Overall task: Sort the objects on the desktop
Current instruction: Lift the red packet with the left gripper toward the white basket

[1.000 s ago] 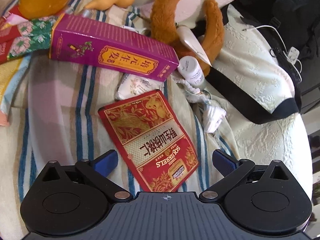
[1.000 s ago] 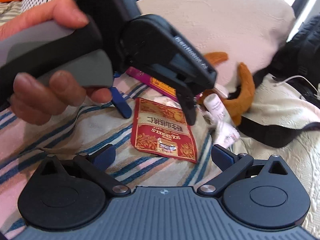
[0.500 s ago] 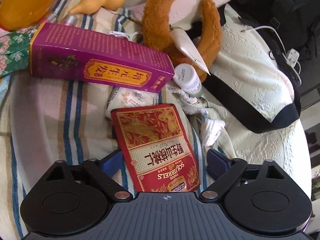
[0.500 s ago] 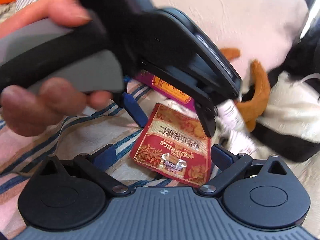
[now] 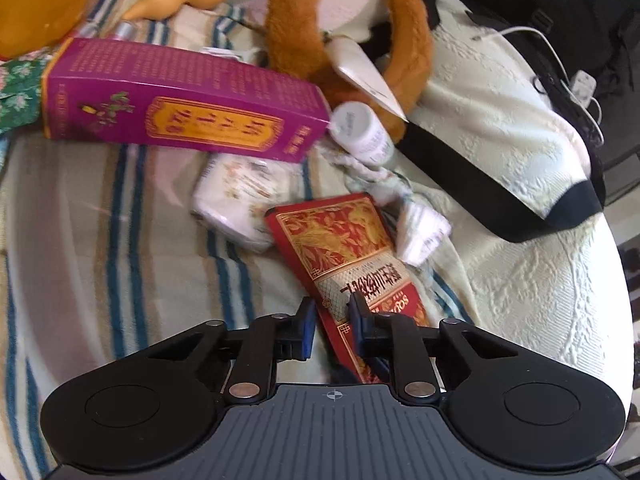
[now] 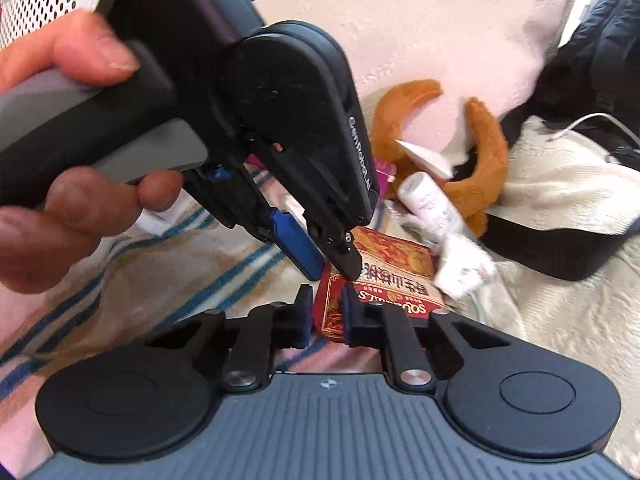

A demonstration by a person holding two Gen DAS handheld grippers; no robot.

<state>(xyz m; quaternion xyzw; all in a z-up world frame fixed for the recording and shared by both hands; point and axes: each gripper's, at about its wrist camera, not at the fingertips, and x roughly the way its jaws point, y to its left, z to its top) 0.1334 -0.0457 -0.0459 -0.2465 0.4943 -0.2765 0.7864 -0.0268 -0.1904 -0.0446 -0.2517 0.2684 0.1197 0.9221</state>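
Left wrist view: the left gripper (image 5: 333, 314) is narrowed onto the near edge of the red snack pouch (image 5: 348, 248), which lies on the striped cloth (image 5: 120, 220) beside a white packet (image 5: 236, 204), below the purple box (image 5: 180, 100).

Right wrist view: the right gripper (image 6: 326, 314) is also pinched on the pouch's near edge (image 6: 384, 280), with the hand-held left gripper (image 6: 334, 266) gripping it just above.

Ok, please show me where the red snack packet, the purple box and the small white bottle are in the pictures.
red snack packet (image 5: 340, 240): left wrist view, on its gold leaf print.
purple box (image 5: 188, 100): left wrist view, on its long front face.
small white bottle (image 5: 360, 128): left wrist view, on its cap end.
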